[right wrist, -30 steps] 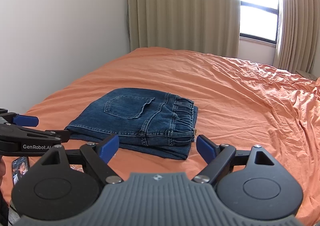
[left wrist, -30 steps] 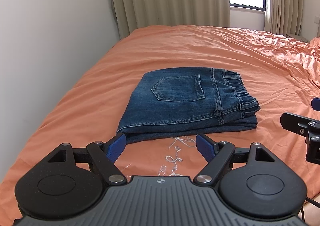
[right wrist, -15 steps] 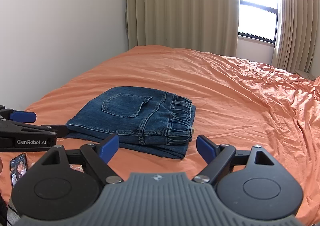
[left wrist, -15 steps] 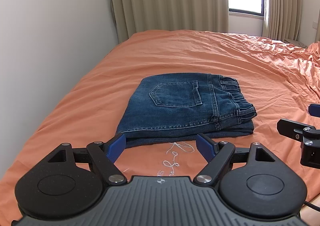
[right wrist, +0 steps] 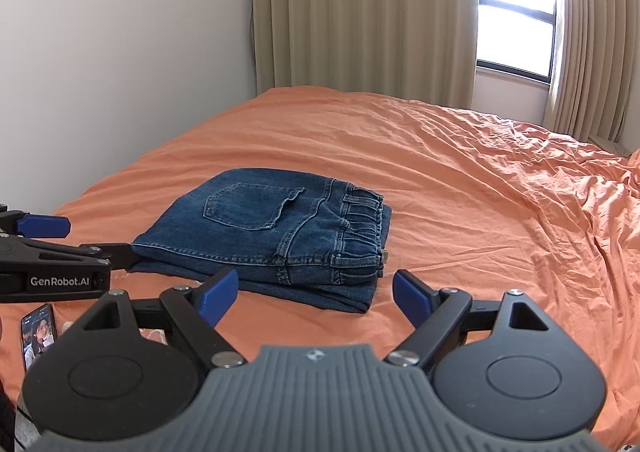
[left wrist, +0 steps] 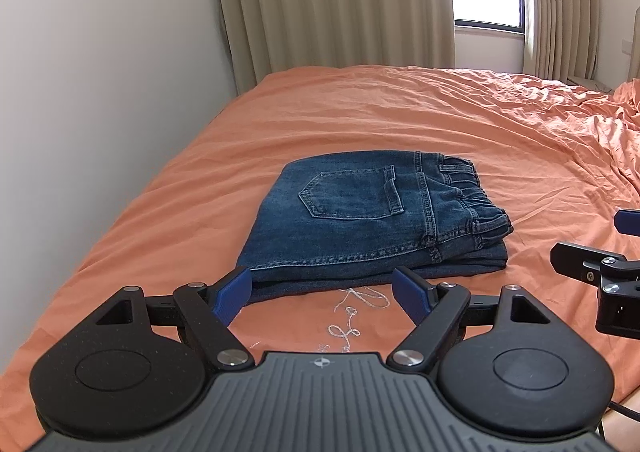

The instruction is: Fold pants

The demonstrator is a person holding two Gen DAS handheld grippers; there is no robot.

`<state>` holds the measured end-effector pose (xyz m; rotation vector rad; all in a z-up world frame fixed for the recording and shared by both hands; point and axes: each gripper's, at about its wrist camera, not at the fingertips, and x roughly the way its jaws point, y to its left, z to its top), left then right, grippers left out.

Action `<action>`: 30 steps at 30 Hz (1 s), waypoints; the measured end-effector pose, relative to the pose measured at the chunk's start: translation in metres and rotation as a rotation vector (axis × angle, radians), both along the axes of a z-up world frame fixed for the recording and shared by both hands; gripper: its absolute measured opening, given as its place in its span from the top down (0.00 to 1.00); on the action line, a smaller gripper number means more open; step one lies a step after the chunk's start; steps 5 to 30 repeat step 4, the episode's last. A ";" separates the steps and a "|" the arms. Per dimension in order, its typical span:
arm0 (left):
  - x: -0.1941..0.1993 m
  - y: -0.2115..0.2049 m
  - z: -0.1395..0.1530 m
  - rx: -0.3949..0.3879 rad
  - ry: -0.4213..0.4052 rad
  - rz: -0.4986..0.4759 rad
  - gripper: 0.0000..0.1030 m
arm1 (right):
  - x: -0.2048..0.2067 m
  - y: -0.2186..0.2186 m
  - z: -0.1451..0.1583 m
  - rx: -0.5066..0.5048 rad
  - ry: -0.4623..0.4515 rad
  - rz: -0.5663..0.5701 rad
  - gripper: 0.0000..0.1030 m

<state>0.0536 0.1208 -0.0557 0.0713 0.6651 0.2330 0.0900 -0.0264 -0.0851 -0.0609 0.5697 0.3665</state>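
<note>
The pants (left wrist: 372,216) lie folded into a compact blue denim stack near the middle of the bed (left wrist: 400,112), back pocket facing up, elastic waistband bunched along the right edge; in the right wrist view the same stack (right wrist: 272,228) sits left of centre, layers visible at its near edge. The left gripper (left wrist: 324,290) hangs just short of the stack's near edge, blue fingers (left wrist: 232,290) spread wide with nothing between them; its left finger overlaps the near-left corner of the denim in this view, though contact cannot be confirmed. The right gripper (right wrist: 316,292) hovers in front of the stack's right end, its jaws likewise wide apart and empty; it also shows at the right edge of the left wrist view. White stitched lettering (left wrist: 356,316) marks the orange sheet just in front of the pants. A phone (right wrist: 38,334) with a lit screen rests on the bed at the far left; beige curtains (right wrist: 360,12) and a bright window (right wrist: 516,32) stand beyond the bed; a plain white wall (left wrist: 100,72) runs along the left side.
</note>
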 end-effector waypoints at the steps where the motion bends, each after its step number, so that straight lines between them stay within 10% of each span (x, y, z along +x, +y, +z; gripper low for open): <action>1: -0.001 -0.001 0.000 0.004 -0.006 -0.002 0.09 | 0.000 0.000 0.000 0.000 0.001 0.000 0.21; 30: -0.002 -0.001 0.002 0.010 -0.014 -0.003 0.09 | 0.000 -0.001 0.000 -0.001 0.008 -0.003 0.21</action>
